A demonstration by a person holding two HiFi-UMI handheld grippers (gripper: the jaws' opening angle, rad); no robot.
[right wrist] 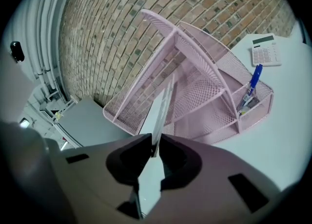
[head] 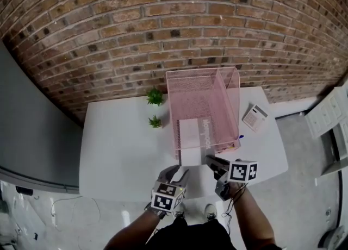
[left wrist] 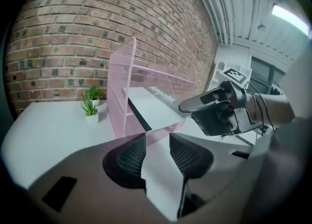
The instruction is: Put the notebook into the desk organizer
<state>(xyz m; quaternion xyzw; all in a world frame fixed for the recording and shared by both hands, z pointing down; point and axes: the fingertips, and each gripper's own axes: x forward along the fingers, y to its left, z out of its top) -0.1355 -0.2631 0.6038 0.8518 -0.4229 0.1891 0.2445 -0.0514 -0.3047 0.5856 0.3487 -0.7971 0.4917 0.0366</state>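
Left gripper (left wrist: 157, 138): bottom centre of the head view; jaws spread wide, with the notebook's white cover lying in the gap.
Right gripper (right wrist: 156, 142): just right of the left one; jaws a narrow slit apart, with the notebook's thin edge between the pads.
Notebook (head: 191, 137): centre; far end inside the organizer, near end sticking out toward both grippers.
Desk organizer (head: 202, 86): pink mesh, upper centre on the white table (head: 119, 151).
Pen (right wrist: 253, 84): blue, in the organizer's small side compartment.
Plants (head: 155, 97): two small pots left of the organizer.
Calculator (head: 254, 117): right of the organizer.
Brick wall (head: 163, 20): across the top.

Light was bright and even; ceiling strip (left wrist: 291, 15) glared. Fisheye bent the edges, corners dark, near fingers (left wrist: 127, 159) soft.
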